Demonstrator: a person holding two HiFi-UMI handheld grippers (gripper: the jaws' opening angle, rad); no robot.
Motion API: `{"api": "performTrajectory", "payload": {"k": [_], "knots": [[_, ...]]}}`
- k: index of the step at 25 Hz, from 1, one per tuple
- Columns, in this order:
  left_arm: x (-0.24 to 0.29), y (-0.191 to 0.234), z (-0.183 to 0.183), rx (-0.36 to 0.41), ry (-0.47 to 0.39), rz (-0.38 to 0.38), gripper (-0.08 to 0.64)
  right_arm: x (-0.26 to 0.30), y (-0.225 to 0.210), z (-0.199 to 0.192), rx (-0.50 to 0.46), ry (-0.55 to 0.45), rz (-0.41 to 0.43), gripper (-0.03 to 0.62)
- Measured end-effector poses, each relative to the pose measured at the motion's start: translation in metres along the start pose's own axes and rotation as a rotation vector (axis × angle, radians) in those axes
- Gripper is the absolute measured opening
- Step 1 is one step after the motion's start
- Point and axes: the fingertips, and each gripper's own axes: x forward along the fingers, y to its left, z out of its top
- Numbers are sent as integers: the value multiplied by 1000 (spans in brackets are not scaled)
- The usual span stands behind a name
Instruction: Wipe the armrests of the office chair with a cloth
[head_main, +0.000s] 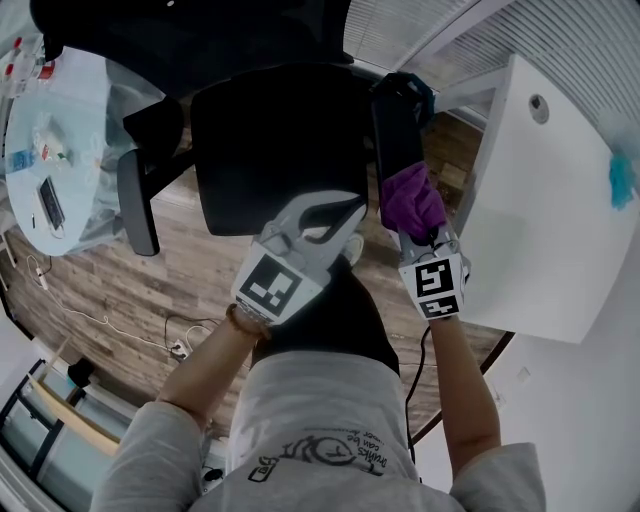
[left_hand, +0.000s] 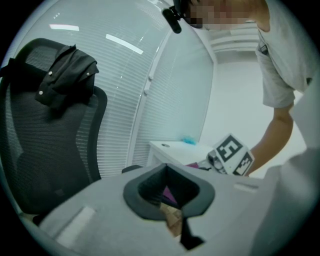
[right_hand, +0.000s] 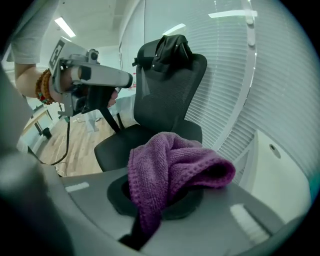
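While the purple cloth (head_main: 410, 198) is clamped in the fingers of the right gripper (head_main: 420, 235), most of it sits bunched ahead of them, on the near end of the chair's right armrest (head_main: 395, 130). Firm contact with the pad is likely but cannot be confirmed.

The left gripper (head_main: 340, 212) is noted with its fingers closed together on nothing, over the seat (head_main: 275, 140), just left of the right fingers. The other armrest (head_main: 135, 205) lies well apart, further left.

Risks, as judged:
- Only a fold is gripped, so a drag along the pad could pull the cloth free.
- With the wad riding ahead, bare fingers could scrape the armrest.
- The chair is unbraced and could swivel when pushed.
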Motion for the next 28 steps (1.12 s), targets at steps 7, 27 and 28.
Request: {"api": "performTrajectory", "payload": {"k": [7, 27, 28], "knots": [[1, -2, -2, 7, 6, -9, 3, -16, 14, -17, 33, 20, -5, 29], [-8, 3, -9, -4, 8, -2, 3, 60, -47, 58, 40, -32, 0, 29], [-10, 3, -9, -3, 8, -1, 3, 66, -51, 65, 37, -37, -2, 29]]}}
